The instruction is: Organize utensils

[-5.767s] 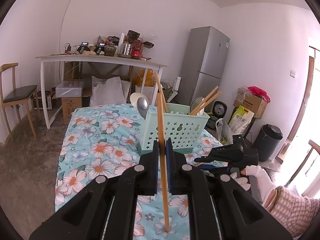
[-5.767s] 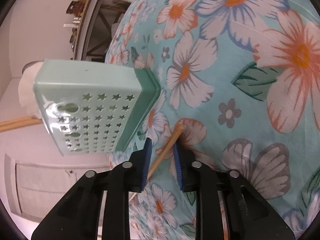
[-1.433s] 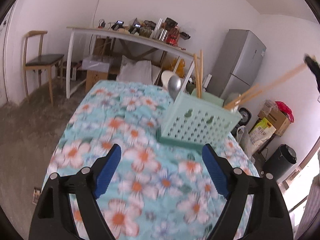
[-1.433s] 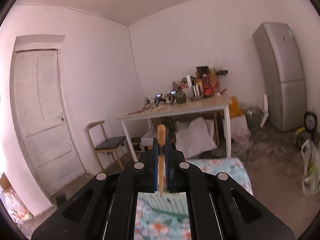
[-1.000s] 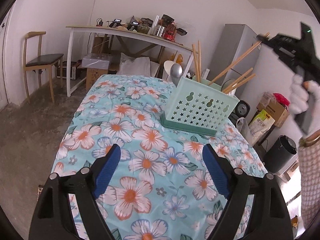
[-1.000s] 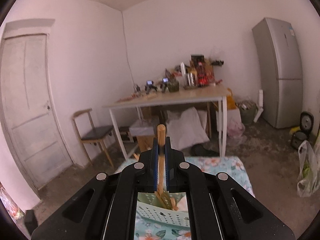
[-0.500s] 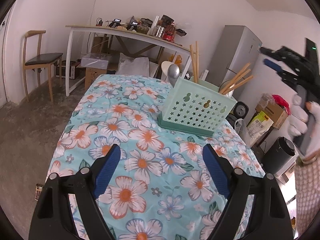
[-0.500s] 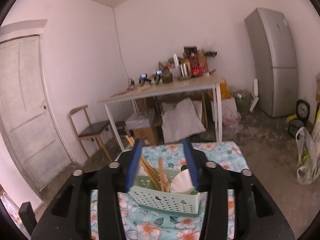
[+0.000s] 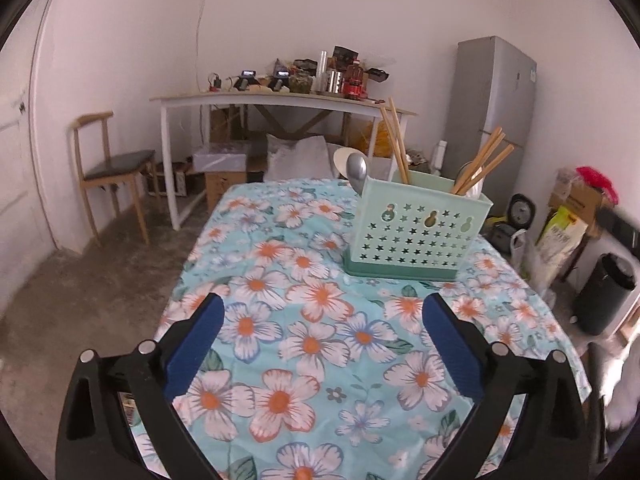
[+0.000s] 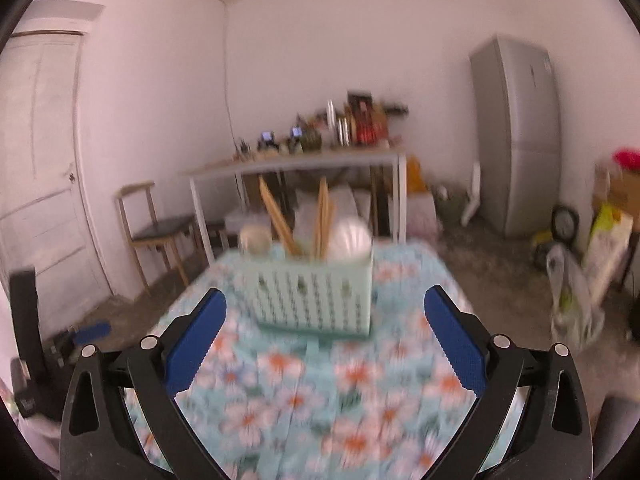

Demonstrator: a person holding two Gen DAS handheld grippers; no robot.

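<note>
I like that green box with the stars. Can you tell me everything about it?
The green basket looks like pale mint plastic, with rows of star-shaped holes and three gourd-shaped holes near its rim. It stands upright on a darker green tray on the flowery tablecloth. Wooden chopsticks lean out of it, and a metal spoon and a white spoon stick up too. Neither gripper touches it.

No lettering could be read anywhere; the print on the yellow bag (image 9: 560, 229) by the wall was too small.
</note>
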